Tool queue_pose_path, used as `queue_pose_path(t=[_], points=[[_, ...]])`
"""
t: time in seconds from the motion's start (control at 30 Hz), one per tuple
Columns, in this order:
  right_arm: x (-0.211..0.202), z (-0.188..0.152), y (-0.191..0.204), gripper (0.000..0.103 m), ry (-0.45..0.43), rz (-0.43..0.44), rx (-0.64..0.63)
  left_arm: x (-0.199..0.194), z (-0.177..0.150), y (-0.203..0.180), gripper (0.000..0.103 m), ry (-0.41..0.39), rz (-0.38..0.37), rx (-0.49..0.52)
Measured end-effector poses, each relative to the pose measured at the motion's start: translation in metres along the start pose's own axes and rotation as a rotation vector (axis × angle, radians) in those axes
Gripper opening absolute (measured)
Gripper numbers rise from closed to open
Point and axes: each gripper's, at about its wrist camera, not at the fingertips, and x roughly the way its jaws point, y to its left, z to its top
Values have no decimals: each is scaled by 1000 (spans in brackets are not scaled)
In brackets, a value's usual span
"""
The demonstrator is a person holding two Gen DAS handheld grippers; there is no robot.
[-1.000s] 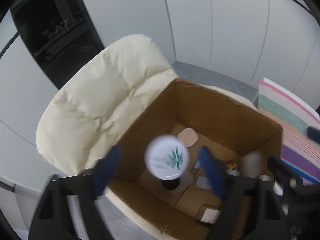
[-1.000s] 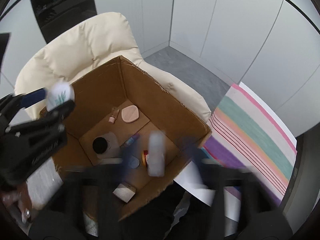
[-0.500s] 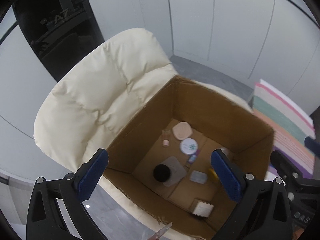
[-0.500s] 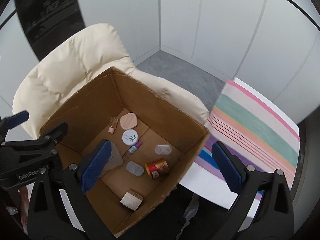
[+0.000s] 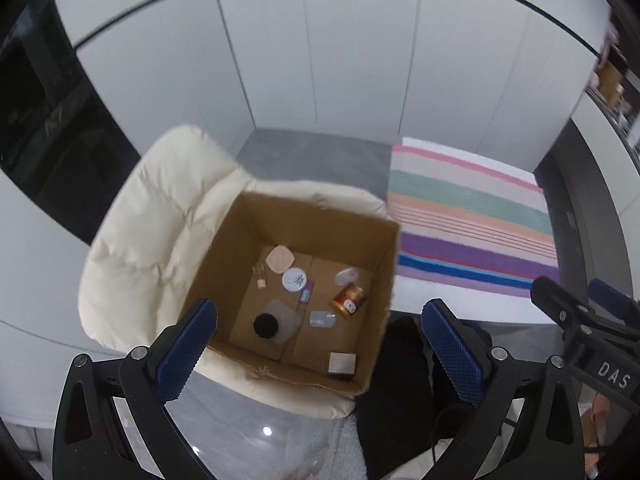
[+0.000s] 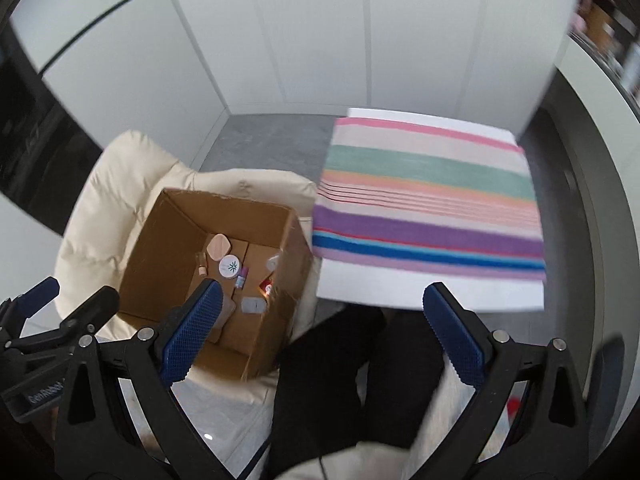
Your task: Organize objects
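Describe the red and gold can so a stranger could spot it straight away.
Find the open cardboard box on the cream chair. The red and gold can lies on its side near the right wall, the only shiny metallic item among pale ones.

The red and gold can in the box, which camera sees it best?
The left wrist view: the red and gold can lies in full sight on the box floor. The right wrist view shows only a red sliver behind the box's near wall.
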Motion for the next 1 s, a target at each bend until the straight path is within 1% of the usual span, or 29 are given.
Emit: queue_pose_path(t=[0.07, 0.1, 0.13, 0.17, 0.23, 0.33, 0.4, 0.5, 0.6, 0.77, 1.0], points=[[-17, -8, -8, 102, -7, -8, 34, -14, -5, -12, 103, -2, 29, 28], [-28, -14, -14, 102, -11, 5, 56, -18, -7, -17, 103, 2, 35, 42], [-35, -18, -17, 102, -12, 18, 64, -21, -9, -20, 103, 9, 32, 53], [-41, -22, -19, 102, -15, 22, 65, -25, -11, -24, 102, 21, 9, 60], [-54, -31, -19, 102, -34, -9, 46, -30, -13, -25, 102, 24, -5, 51], [-68, -42, -22, 102, -79, -61, 33, -40, -16, -29, 102, 7, -12, 48], [-72, -44, -25, 102, -91, -91, 31, -45, -18, -34, 102, -1, -9, 55], [-75, -48, -33, 102, -81, -87, 52, -49, -19, -41, 102, -13, 10, 75], [-75, -51, -37, 102, -83, -105, 52, -51, -22, -47, 102, -19, 31, 98], [-76, -52, -43, 102, -75, -111, 52, -49, -22, -49, 102, -6, 5, 106], [-76, -53, -51, 102, -78, -117, 62, -49, -24, -54, 102, -1, 2, 114]])
